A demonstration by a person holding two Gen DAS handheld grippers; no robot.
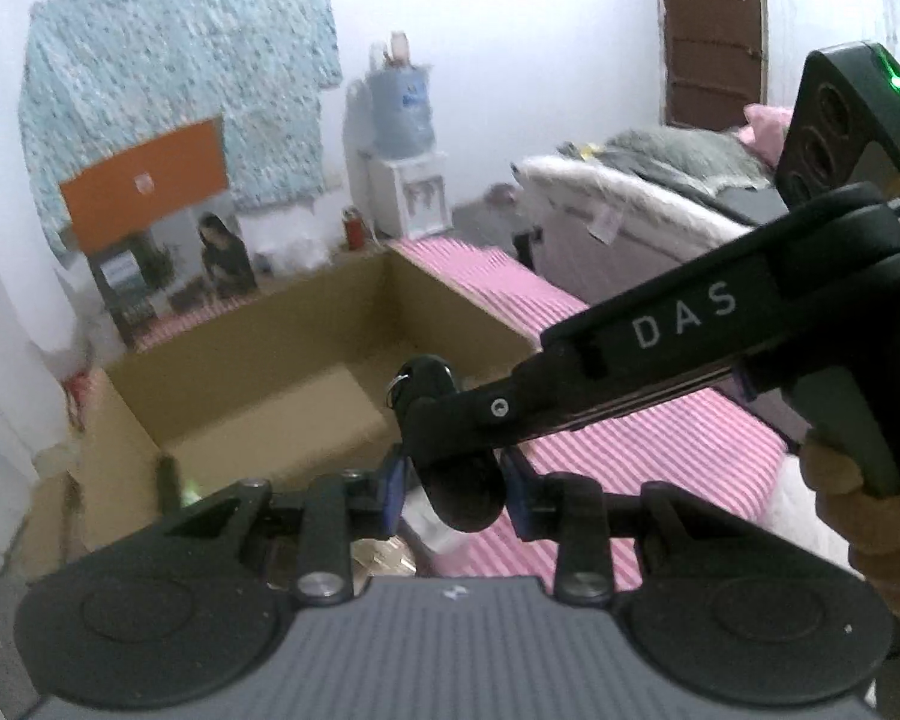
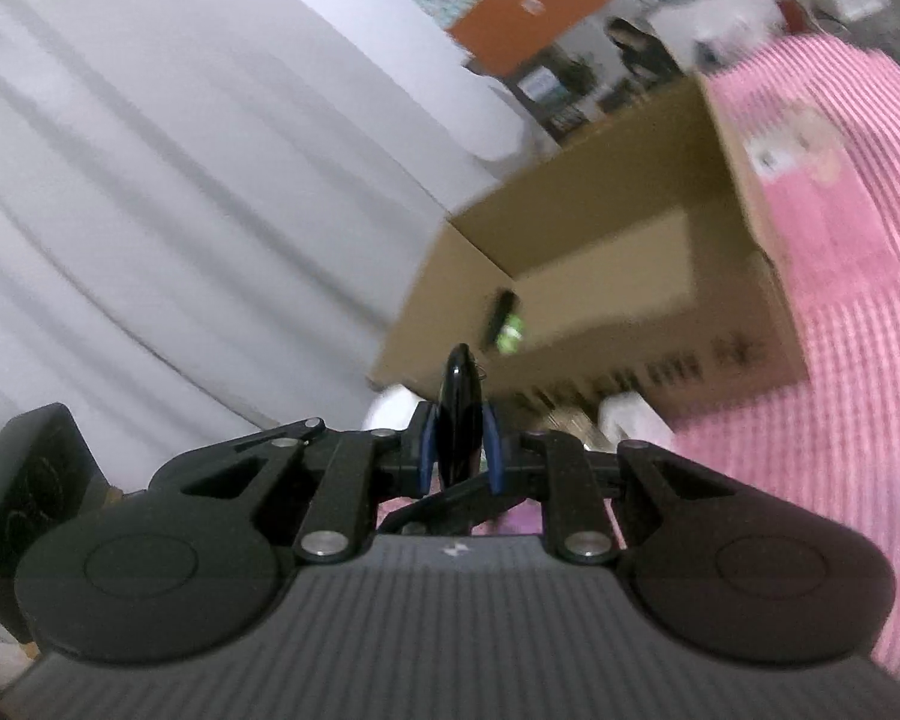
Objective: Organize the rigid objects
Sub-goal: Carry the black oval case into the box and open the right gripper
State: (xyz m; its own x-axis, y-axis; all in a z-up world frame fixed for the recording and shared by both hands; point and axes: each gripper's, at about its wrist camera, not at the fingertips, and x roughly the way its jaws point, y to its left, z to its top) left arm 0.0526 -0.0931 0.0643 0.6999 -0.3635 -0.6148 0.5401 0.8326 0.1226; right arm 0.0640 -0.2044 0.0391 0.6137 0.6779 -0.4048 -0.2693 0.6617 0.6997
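A black oblong object (image 1: pixel 450 450) with a small metal ring at its far end is held in the air in front of an open cardboard box (image 1: pixel 258 360). My right gripper (image 1: pixel 444 420) reaches in from the right and is shut on it; in the right wrist view the black object (image 2: pixel 459 414) stands edge-on between the blue pads. My left gripper (image 1: pixel 453 489) has its blue pads on either side of the same object's near end, and I cannot tell if they touch it. The box (image 2: pixel 600 300) holds a dark remote-like item with a green patch (image 2: pixel 504 324).
The box sits on a pink striped cloth (image 1: pixel 660 438). White and tan items (image 1: pixel 390 552) lie below the grippers. A grey-covered bed (image 1: pixel 642 192), a water dispenser (image 1: pixel 402 156) and an orange-topped carton (image 1: pixel 150 228) stand behind. A white curtain (image 2: pixel 150 180) hangs on the left.
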